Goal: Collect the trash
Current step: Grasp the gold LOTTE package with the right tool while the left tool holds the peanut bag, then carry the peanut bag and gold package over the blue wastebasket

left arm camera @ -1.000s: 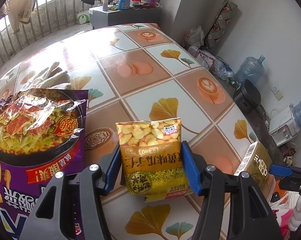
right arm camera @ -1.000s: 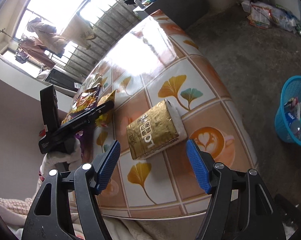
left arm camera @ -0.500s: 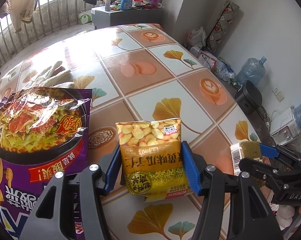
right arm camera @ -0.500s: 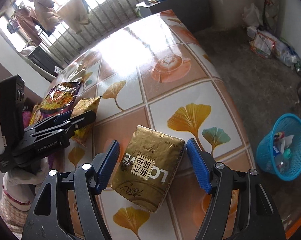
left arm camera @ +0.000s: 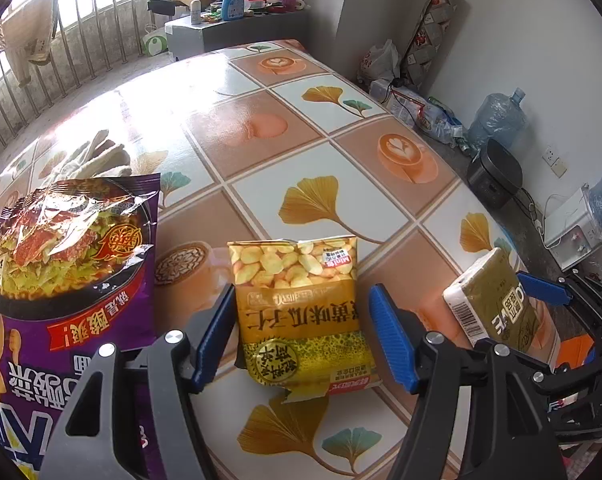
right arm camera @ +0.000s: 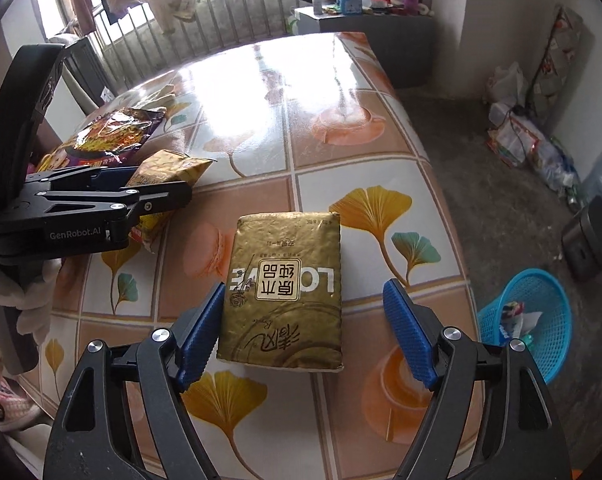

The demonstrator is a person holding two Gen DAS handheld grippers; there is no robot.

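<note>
A yellow snack bag (left arm camera: pixel 297 300) lies flat on the tiled table (left arm camera: pixel 261 140) between the fingers of my left gripper (left arm camera: pixel 303 292). Its jaws are opening, and a gap shows at the right pad. A gold tissue pack (right arm camera: pixel 285 280) lies near the table's right edge, between the fingers of my right gripper (right arm camera: pixel 305 286). Those jaws are opening too, with the right pad well clear of the pack. In the left wrist view the tissue pack (left arm camera: pixel 493 300) appears at the right. A large purple noodle bag (left arm camera: pixel 61 248) lies left of the snack bag.
A blue basket (right arm camera: pixel 541 304) holding trash stands on the floor right of the table. A white glove (left arm camera: pixel 97 156) lies on the table beyond the noodle bag. A black bin (right arm camera: pixel 593 240), water bottles and bags line the wall.
My left gripper's jaws have widened away from the snack bag. The right gripper has moved over the gold tissue pack, rolled to line up with it, and opened wider.
</note>
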